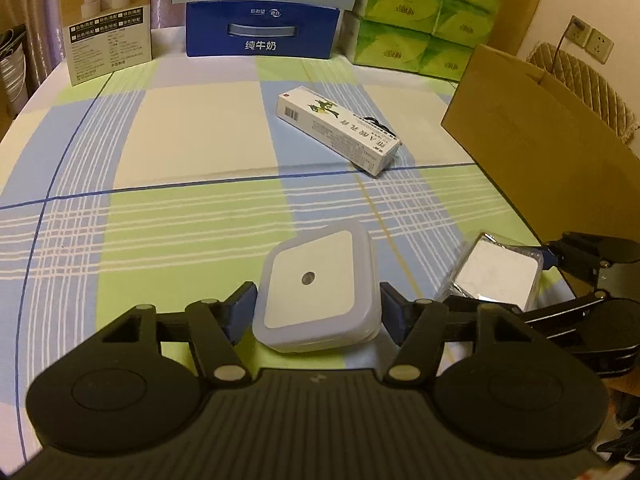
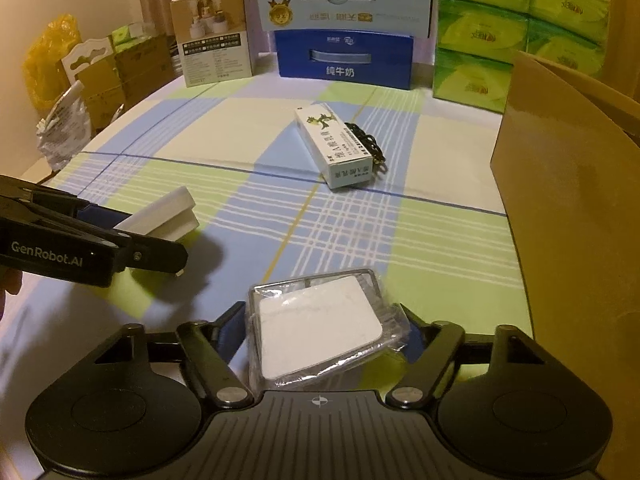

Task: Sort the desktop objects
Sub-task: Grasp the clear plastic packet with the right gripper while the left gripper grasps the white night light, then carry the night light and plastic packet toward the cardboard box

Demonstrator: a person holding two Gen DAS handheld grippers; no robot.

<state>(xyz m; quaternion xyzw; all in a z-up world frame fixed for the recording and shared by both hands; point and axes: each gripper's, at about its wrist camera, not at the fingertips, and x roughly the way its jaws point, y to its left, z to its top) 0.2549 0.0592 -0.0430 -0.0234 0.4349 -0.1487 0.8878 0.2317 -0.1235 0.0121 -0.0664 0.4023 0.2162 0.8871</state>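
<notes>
Your left gripper [image 1: 316, 312] holds a square white night light [image 1: 316, 288] with a small round sensor at its centre; both blue finger pads [image 1: 240, 312] press against its opposite sides, so the fingers are pinching it. In the right wrist view the same light [image 2: 160, 216] shows edge-on in the clamp, lifted clear of the cloth with its shadow falling below it.

Your right gripper [image 2: 324, 332] grips a white square item sealed in a clear plastic wrapper [image 2: 320, 328]. The fingers close on the crinkled wrapper from both sides, and the packet sits tilted between them. From the left wrist camera this packet [image 1: 496, 276] lies just to the right of the night light, with the two grippers side by side and near each other.

Further out on the checked blue, green and cream tablecloth [image 1: 180, 152], a long white ointment carton [image 1: 340, 130] lies flat and diagonal. A black cord [image 2: 366, 142] is bunched against the carton's far side, touching it.

An open brown cardboard box [image 1: 540, 148] stands at the right edge of the table. Along the back stand a blue milk carton [image 1: 262, 30] with a paler carton stacked on top, green tissue packs [image 1: 424, 16] to its right, and a tall product box [image 1: 108, 20] to its left.
</notes>
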